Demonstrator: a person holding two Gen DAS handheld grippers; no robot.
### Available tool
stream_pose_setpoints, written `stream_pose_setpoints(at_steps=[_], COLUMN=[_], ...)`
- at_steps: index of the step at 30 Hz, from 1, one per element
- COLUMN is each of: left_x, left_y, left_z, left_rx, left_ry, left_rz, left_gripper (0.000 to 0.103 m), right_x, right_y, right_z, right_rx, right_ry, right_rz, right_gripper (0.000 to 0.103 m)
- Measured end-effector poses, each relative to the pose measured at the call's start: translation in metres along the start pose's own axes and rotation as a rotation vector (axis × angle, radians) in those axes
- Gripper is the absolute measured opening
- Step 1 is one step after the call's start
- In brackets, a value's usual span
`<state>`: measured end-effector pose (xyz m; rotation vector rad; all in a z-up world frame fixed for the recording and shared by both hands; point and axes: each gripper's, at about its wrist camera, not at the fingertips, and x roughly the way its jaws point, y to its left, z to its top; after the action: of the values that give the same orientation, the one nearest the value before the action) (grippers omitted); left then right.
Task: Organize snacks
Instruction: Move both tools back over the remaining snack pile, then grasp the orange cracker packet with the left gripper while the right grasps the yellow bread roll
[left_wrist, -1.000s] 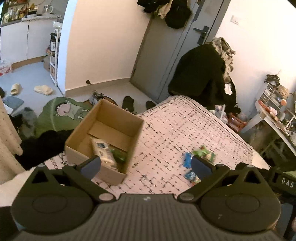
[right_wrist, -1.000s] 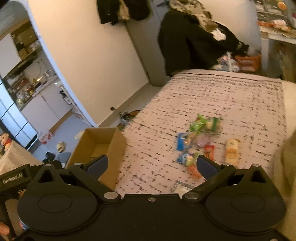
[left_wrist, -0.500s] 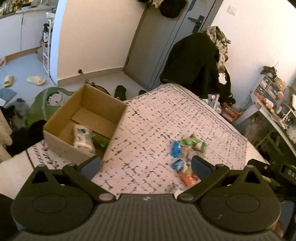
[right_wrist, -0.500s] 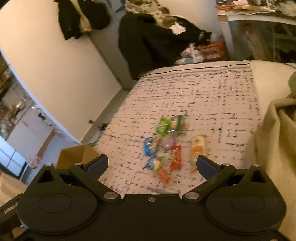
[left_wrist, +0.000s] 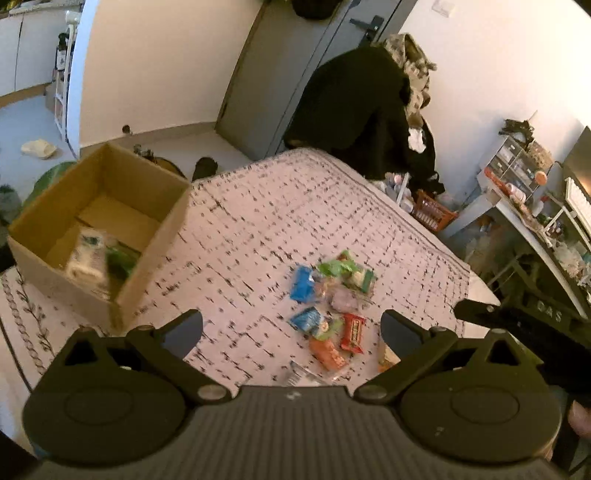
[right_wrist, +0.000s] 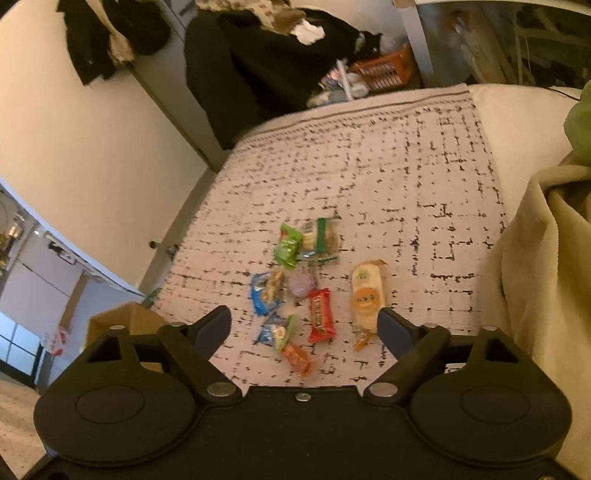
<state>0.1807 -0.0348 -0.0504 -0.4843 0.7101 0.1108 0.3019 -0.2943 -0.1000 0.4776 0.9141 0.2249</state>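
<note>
the snacks (right_wrist: 303, 288) lie in a little pile on the bed cover (right_wrist: 406, 177), right of the cardboard box (left_wrist: 99, 221). the left gripper (left_wrist: 291, 326) is wide open and empty. the right gripper (right_wrist: 304, 328) is closing, nothing squeezed.

Dim warm indoor light, fisheye bending at edges, snacks (left_wrist: 328, 306) perhaps motion-blurred

Snacks lie in a loose cluster mid-bed on the patterned cover: green packet (right_wrist: 286, 248) and clear packet w/ green band (right_wrist: 320, 237) at the far end, blue packet (right_wrist: 265, 292) and pale purple sweet (right_wrist: 301, 284) in the middle, red bar (right_wrist: 320, 314), small blue-green packet (right_wrist: 276, 331), orange packet (right_wrist: 297, 359) nearest. Cream-orange packet (right_wrist: 365, 295) sits just beside them. Open cardboard box (left_wrist: 99, 225) at the bed's corner holds a white packet (left_wrist: 86, 256) and sth green (left_wrist: 120, 258), both blurred.
</note>
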Motion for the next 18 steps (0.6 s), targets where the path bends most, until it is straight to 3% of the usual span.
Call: stream_pose_setpoints(at_steps=[6, 13, 18], left_x=[0.032, 0.074, 0.105], left_y=[-0.012, -0.021, -0.022], left_z=[-0.012, -0.018, -0.021], left_rx=[-0.061, -0.108, -0.152], left_ry=[0.047, 0.112, 0.155], left_rz=[-0.021, -0.016, -0.009], left_gripper=[0.092, 0.067, 0.062], right_x=[0.018, 0.052, 0.064], right_y=[-0.009, -0.026, -0.035], right_z=[0.011, 0.014, 0.015], right_rx=[-0.031, -0.015, 0.018], right_ry=[0.021, 0.092, 0.109], right_rz=[-0.058, -0.096, -0.113], right_gripper=[0.080, 0.070, 0.070])
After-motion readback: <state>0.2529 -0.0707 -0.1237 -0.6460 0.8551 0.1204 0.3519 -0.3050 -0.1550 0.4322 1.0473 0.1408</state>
